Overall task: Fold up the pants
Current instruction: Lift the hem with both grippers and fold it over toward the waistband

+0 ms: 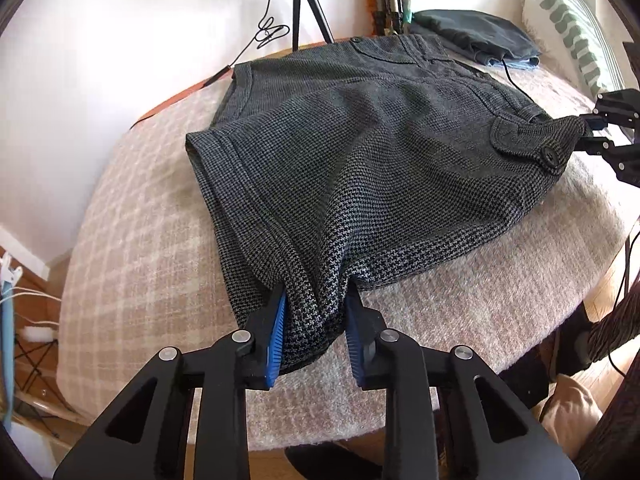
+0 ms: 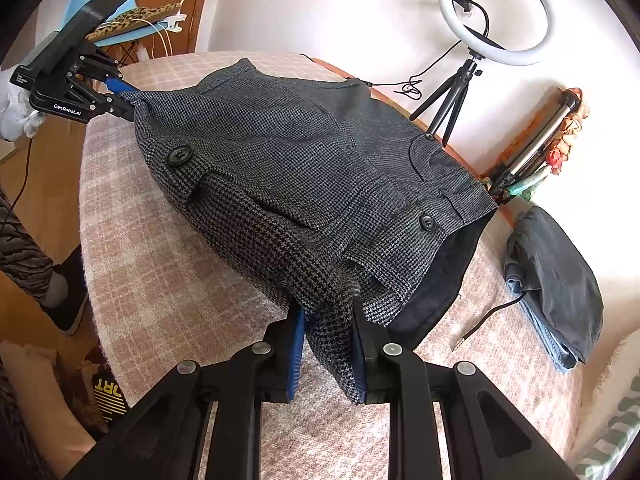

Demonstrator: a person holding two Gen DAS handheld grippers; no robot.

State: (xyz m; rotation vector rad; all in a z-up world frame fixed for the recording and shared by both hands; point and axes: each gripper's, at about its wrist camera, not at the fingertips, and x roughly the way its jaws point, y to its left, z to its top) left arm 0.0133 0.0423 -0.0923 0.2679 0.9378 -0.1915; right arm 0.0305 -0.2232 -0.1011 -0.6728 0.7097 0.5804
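Observation:
Dark grey houndstooth shorts lie spread on a round table under a pink plaid cloth. My left gripper is shut on a bunched hem corner at the near edge. My right gripper is shut on a corner by the waistband, near a buttoned pocket flap. The shorts stretch between the two grippers. The right gripper shows at the right edge of the left wrist view; the left gripper shows at the upper left of the right wrist view.
A folded dark garment on a blue one lies at the table's edge. A ring light on a tripod stands beyond the table. A second tripod, cables, a green patterned pillow and a blue chair surround it.

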